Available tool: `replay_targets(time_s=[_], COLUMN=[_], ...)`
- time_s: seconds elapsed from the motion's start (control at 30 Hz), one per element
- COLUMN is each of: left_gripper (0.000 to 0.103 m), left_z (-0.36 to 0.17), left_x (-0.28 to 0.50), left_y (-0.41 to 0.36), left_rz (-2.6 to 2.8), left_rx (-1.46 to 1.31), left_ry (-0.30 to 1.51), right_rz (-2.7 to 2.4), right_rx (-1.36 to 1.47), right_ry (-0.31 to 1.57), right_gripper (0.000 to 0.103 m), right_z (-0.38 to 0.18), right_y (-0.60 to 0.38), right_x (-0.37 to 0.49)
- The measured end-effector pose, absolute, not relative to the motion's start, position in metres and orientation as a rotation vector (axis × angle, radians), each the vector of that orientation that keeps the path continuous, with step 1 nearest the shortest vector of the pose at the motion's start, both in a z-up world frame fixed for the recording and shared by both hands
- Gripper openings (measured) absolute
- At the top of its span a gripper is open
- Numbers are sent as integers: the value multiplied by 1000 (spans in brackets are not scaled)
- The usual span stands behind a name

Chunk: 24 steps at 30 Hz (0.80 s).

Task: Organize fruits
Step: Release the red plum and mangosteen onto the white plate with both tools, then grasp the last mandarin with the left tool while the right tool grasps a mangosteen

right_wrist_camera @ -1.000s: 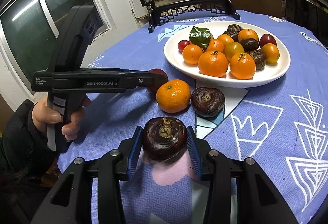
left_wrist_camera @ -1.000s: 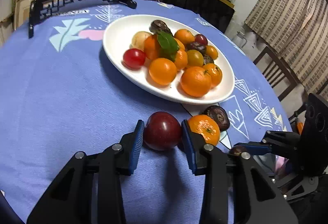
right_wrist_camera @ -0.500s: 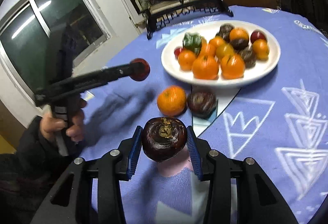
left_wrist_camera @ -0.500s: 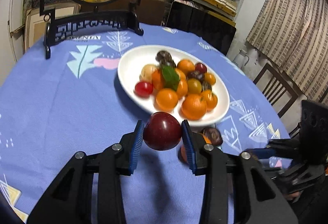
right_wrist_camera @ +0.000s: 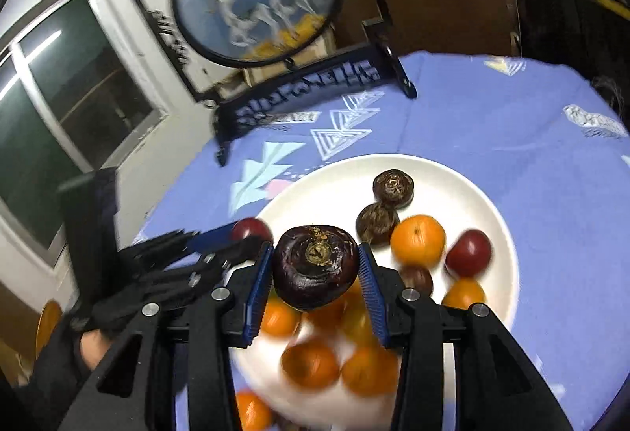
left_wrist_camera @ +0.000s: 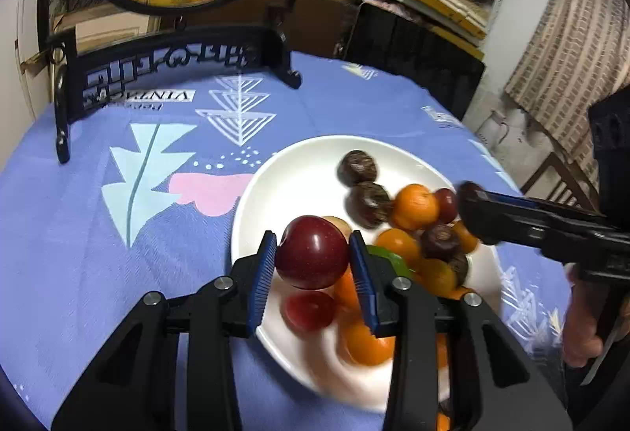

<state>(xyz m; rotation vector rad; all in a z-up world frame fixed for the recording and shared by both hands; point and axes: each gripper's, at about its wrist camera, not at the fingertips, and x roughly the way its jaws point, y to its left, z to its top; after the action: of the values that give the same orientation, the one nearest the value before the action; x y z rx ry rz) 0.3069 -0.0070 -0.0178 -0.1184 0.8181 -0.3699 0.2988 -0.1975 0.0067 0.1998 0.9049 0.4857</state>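
Left gripper (left_wrist_camera: pixel 311 261) clamped on a red plum (left_wrist_camera: pixel 312 253), held in the air over the near edge of the white plate (left_wrist_camera: pixel 299 171). Right gripper (right_wrist_camera: pixel 315 269) pinching a dark purple fruit (right_wrist_camera: pixel 315 265), likewise raised above the plate's near side. Just below and beyond both sets of jaws: blurred oranges (right_wrist_camera: pixel 311 364), a small red fruit (left_wrist_camera: pixel 309 309). Further ahead, two dark brown fruits (right_wrist_camera: pixel 393 187) beside an orange (right_wrist_camera: pixel 418 238) and another plum (right_wrist_camera: pixel 468 253). Beyond the plate, blue patterned tablecloth (left_wrist_camera: pixel 98 234), then a round painted screen on a black stand (left_wrist_camera: pixel 177 56).
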Motion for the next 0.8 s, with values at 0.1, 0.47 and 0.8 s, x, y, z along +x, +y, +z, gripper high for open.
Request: replay_targets(time_s=[0.1, 0.47, 0.8], left_gripper=[41, 78, 80], left_z=[-27, -3, -40], left_x=[313, 236, 139], left_y=[-8, -11, -58], left_rz=[-361, -399, -483], left_rx=[-115, -13, 305], left_ry=[834, 736, 789], right_rz=[467, 416, 380], right_rx=[202, 162, 147], right_ry=[933, 813, 816], right_gripper=[45, 52, 53], right_z=[-14, 9, -10], right_y=[-188, -218, -260], right_x=[321, 246, 139])
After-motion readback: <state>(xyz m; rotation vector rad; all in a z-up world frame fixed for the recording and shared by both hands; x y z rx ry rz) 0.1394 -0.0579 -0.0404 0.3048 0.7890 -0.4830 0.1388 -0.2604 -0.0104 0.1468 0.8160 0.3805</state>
